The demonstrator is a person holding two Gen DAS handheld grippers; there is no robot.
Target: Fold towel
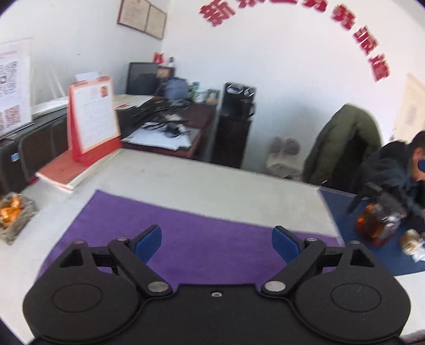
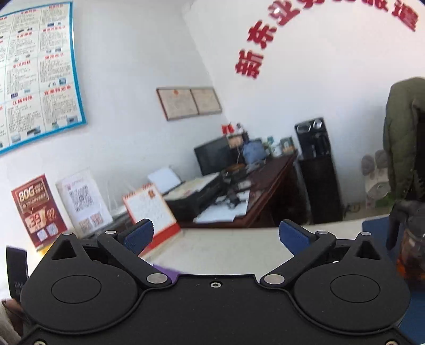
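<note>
An office table [image 1: 212, 180] carries a purple towel [image 1: 186, 233] lying flat at its near edge, ready for folding. The left gripper [image 1: 216, 242] hovers above it, jaws wide and empty. The right gripper [image 2: 215, 236], equally spread, holds nothing, positioned for grasping.

Bright, even light is filling both views, motion blur is smearing the red wall lettering [image 1: 345, 24], and fisheye distortion is bending the edges.

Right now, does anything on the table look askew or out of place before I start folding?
Nothing stands out. The purple terry towel lies flat and unfolded on the grey tabletop, without bunching. Both claws are open and empty.
</note>
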